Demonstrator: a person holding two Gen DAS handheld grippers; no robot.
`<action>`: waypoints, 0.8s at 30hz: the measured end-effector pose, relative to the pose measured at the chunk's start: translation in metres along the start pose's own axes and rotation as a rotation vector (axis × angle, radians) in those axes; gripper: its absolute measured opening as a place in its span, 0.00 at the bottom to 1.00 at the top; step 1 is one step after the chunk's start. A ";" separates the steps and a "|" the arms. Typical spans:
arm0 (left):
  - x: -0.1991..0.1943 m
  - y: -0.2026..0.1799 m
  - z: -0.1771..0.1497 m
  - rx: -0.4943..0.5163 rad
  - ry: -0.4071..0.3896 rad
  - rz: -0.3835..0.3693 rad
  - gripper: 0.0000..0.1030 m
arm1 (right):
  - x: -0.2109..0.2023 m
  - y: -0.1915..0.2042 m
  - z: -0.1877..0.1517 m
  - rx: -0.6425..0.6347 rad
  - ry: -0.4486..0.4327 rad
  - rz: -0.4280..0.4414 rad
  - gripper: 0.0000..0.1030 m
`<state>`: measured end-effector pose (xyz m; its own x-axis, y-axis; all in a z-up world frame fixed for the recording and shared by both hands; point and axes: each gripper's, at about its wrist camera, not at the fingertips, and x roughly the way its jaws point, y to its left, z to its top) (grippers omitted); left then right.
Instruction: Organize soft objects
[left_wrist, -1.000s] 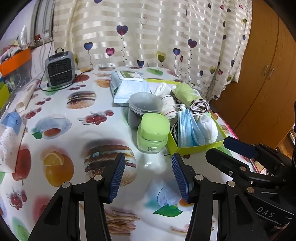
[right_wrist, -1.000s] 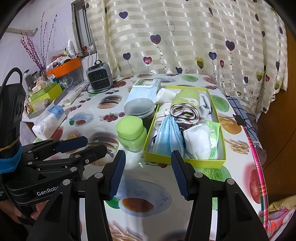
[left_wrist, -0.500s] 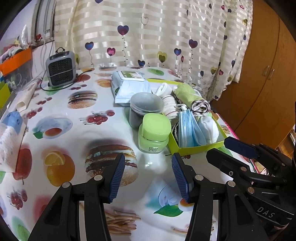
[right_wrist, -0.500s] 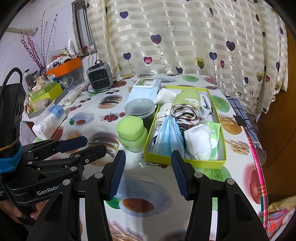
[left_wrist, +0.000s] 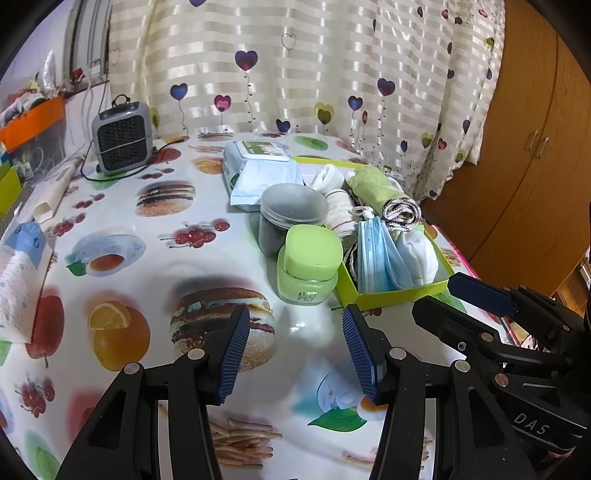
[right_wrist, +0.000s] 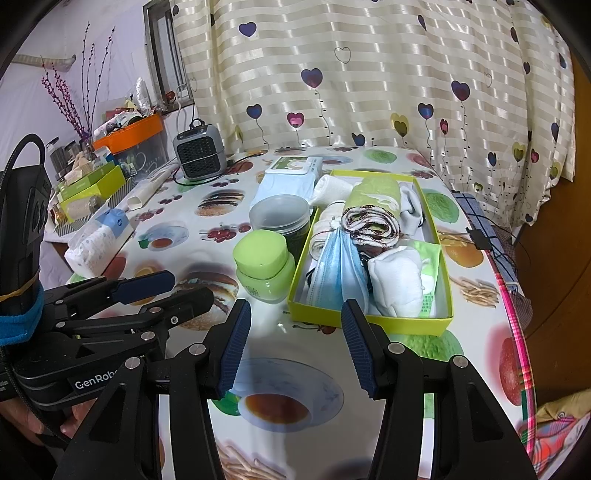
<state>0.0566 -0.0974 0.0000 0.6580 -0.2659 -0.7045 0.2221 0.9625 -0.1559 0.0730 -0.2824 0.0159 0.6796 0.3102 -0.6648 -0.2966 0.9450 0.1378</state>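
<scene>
Masks (right_wrist: 338, 266) fill tray (right_wrist: 369, 321); green jar (right_wrist: 264, 266) just beside it

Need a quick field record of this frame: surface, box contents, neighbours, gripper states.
surface: table with a food-print cloth
box: yellow-green tray, open top
in box: blue face masks, white cloth bundle, rolled green towel
beside box: green-lidded jar, touching or nearly touching its left wall; grey-lidded jar behind it
further back: wipes pack, small grey heater
left gripper: open, empty, above the table
right gripper: open, empty, short of the box
</scene>
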 end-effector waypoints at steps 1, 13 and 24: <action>0.000 0.000 0.000 0.000 0.000 0.002 0.50 | 0.000 0.000 0.000 0.000 -0.001 0.000 0.51; 0.000 -0.001 0.000 0.000 0.000 0.006 0.50 | 0.000 0.000 0.000 0.001 0.000 0.001 0.51; -0.001 0.003 0.000 0.000 0.002 0.006 0.50 | 0.001 0.000 -0.001 0.000 0.001 0.001 0.51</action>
<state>0.0568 -0.0945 0.0002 0.6580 -0.2597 -0.7068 0.2183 0.9641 -0.1511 0.0730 -0.2821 0.0148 0.6788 0.3107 -0.6653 -0.2967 0.9449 0.1385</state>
